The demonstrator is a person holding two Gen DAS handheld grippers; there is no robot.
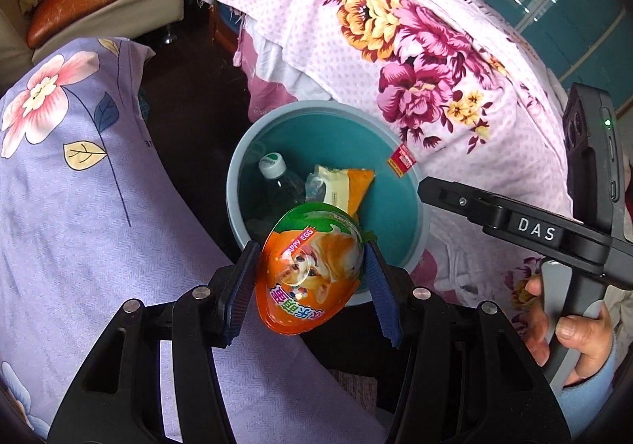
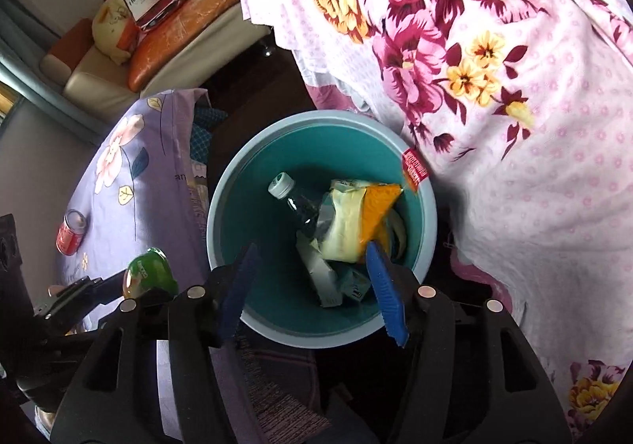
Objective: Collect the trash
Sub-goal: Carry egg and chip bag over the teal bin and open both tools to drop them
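Holding egg-shaped toy pack (image 1: 310, 270) clenched in our left gripper (image 1: 308, 277), just above near rim of teal bin (image 1: 399, 214). Our right gripper (image 2: 312, 285) released, empty, over bin; yellow wrapper (image 2: 352, 226) lies below. Next: advance left, let go.

Soft daylight is filling the room, falling evenly on the floral bedspread (image 1: 415, 60). The floor (image 1: 190, 119) between the beds is lying in deep shadow. Glare is shining off the plastic egg (image 1: 312, 270). Both fisheye views are bending and darkening at the corners.
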